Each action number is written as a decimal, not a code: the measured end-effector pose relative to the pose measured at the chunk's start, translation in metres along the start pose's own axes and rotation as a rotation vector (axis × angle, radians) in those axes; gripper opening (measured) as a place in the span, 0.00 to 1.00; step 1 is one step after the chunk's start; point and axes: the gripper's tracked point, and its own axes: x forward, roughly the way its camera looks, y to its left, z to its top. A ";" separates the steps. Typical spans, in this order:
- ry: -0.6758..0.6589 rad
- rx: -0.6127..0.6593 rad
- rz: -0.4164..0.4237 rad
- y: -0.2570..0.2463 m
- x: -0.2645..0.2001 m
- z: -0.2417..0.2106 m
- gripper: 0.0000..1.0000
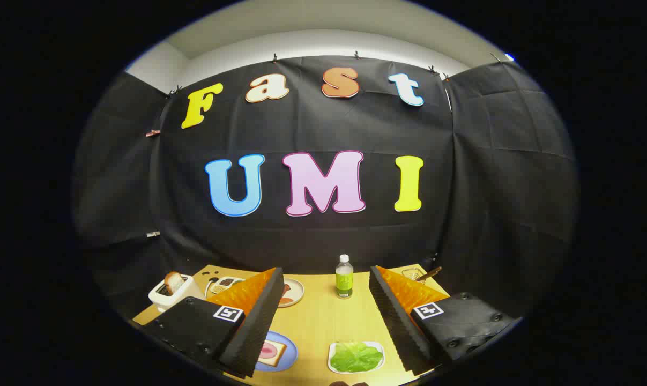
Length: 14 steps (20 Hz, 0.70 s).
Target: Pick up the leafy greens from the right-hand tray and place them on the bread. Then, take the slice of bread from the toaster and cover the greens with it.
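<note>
Jaws: the gripper (326, 321) is held above the desk (323, 316) with its two fingers spread wide apart; nothing is held between them.
Left finger: its ribbed inner face (256, 327) overlaps the near edge of a blue plate.
Right finger: its ribbed inner face (401, 327) runs down beside the greens tray, just to that tray's right.
Leafy greens: a flat green leaf (356, 358) lies in a small white tray (331, 360) on the desk, low between the fingers and nearer the right one; untouched by the jaws.
Bread on plate: one slice of bread (272, 353) with a pink round topping lies on the blue plate (287, 360), to the left of the greens tray and partly hidden by the left finger. No greens lie on it.
Toaster: a white toaster (173, 295) stands at the far left of the desk, beyond the left finger, with a slice of toast (173, 281) standing up out of its slot.
Other items: a small bottle (344, 277) with a white cap and green label stands upright in the middle of the desk, beyond the gap between the fingers. A pale plate (296, 292) with food on it sits beside the left finger's tip; contents too small to identify. A wire basket (414, 274) sits at the far right corner.
</note>
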 end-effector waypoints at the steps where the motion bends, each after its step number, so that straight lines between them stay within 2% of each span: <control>1: 0.006 0.006 0.003 0.001 -0.002 -0.001 0.99; 14: 0.033 -0.007 0.027 -0.008 -0.004 -0.007 0.99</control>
